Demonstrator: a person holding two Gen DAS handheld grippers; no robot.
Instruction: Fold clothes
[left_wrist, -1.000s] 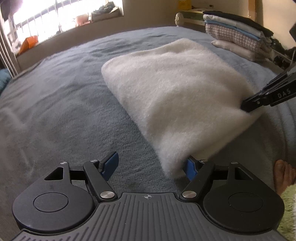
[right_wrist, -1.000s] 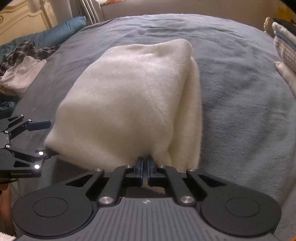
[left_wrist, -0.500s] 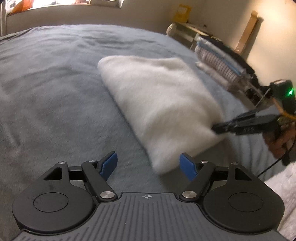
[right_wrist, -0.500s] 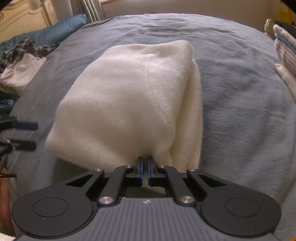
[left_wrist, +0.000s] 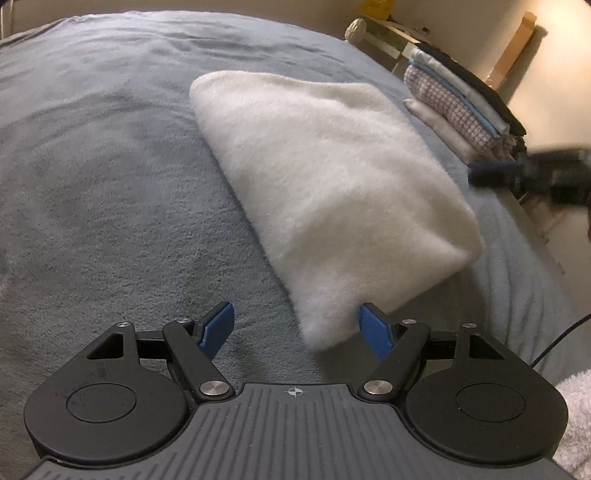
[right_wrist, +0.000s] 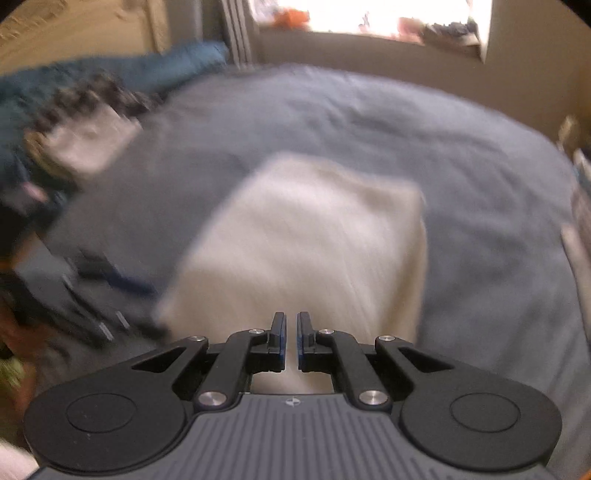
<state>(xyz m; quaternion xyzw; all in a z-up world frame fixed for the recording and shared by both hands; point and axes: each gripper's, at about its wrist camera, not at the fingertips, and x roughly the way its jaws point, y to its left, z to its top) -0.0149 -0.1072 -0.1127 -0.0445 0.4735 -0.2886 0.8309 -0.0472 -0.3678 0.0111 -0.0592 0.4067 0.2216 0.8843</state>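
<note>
So the fluffy white garment is folded into a thick pad and lying flat on the grey-blue bed, running from the upper middle of the left wrist frame down to the lower middle. Its near corner pokes in between the fingers of the left gripper, but those blue fingers are spread wide and aren't pinching anything; the corner just sits close to the right-hand one.

In the right wrist view everything's motion-blurred, but the garment fills the centre of the frame. The right gripper has its fingers nearly together with a narrow gap between them, and nothing is caught in that gap; the white fabric shows behind and below them. From the left wrist view the right gripper is a dark smear at the right edge, apart from the garment's edge.

Upper right of the left wrist frame has a neat stack of folded clothes at the edge of the bed. Upper left of the right wrist frame there's a loose pile of clothes, with a bright window along the top.
</note>
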